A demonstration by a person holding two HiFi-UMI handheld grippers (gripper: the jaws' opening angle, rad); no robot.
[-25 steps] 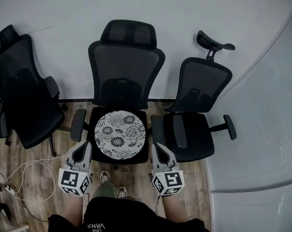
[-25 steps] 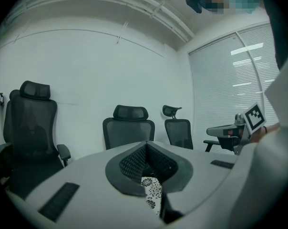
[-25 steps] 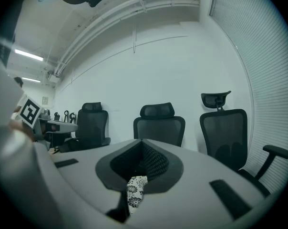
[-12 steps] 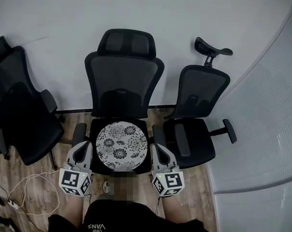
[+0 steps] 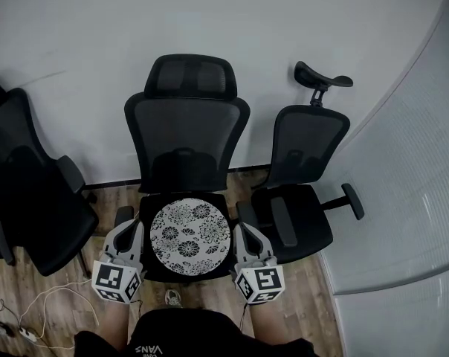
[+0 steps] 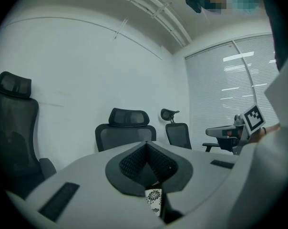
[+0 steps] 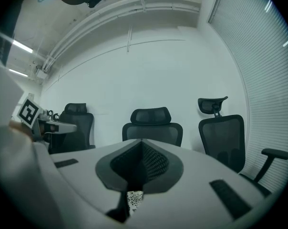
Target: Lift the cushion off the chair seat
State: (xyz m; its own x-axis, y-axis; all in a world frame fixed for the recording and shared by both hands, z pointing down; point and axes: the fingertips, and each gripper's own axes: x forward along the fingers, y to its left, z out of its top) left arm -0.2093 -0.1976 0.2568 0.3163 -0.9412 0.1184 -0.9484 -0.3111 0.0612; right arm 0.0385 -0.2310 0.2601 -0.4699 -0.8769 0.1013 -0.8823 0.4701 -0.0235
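Plain white wall across the back of the room, with a curved run of pale ribbed blinds down the right side. Brown wood-plank floor below.

Three black mesh-backed office chairs with headrests in a row against the wall: centre chair facing forward, right-hand chair just beside it and turned slightly away, left-hand chair near it and partly cut off by the frame edge.

On the centre chair's black seat, a round, flat white cushion printed with black flower medallions of mixed sizes. Lying level, covering most of the seat, with a dark margin of seat showing around its rim. Between the two armrests, nearer the seat's front.

White left gripper just beside the cushion's left rim, white right gripper just beside its right rim, both roughly level and pointing toward the chair back. Jaws of each pressed together, dark ribbed pads meeting in a line. In each gripper view, only a narrow sliver of the black-and-white print in the slot beneath the closed pads.

Pale shoe on the floor under the seat's front edge.
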